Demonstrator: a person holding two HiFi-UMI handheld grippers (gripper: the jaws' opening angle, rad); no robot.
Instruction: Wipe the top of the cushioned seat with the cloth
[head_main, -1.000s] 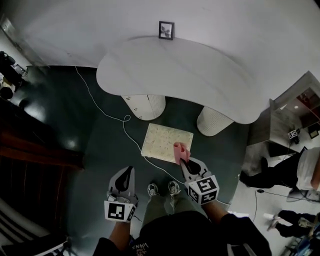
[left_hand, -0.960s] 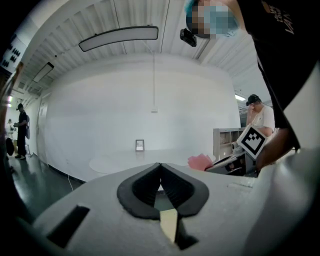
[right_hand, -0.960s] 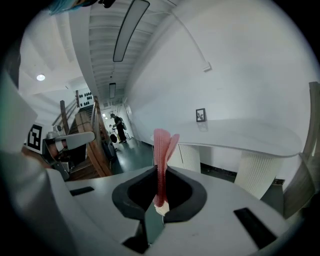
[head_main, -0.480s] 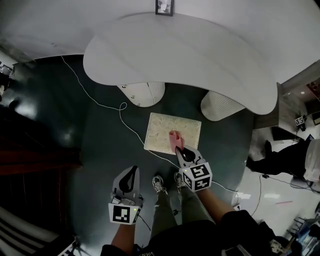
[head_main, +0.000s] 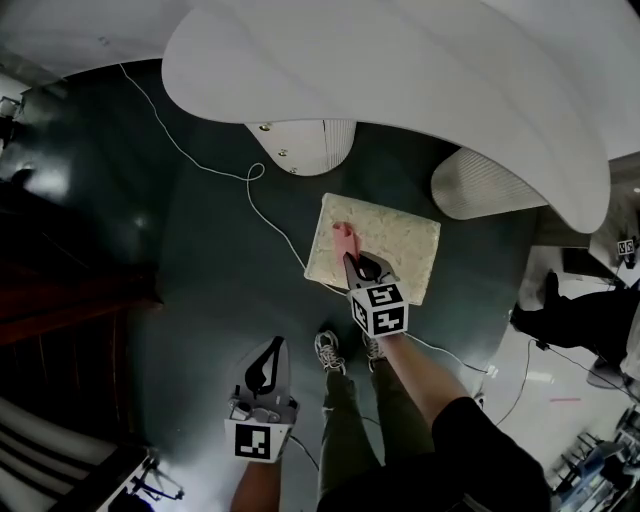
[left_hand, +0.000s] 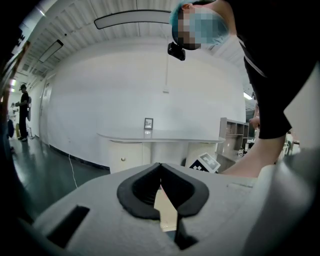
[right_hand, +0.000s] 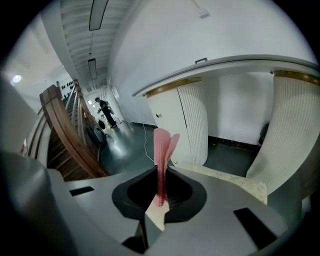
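- The right gripper (head_main: 350, 262) pinches the cloth (head_main: 343, 238) by the cushioned seat's (head_main: 395, 240) left edge; so thin a pinch may slip when dragged.
- The left gripper (head_main: 272, 350) is pressed together, empty.

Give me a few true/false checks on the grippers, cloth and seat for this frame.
1. The right gripper is shut on the pink cloth. True.
2. The left gripper holds a second cloth. False: its jaws are together with nothing between them.
3. In the head view the cloth is over the cushioned seat. True.
4. The seat stands on top of the white table. False: it is on the dark floor, in front of the table.
5. The left gripper is over the seat too. False: it is off to the side, over the floor.
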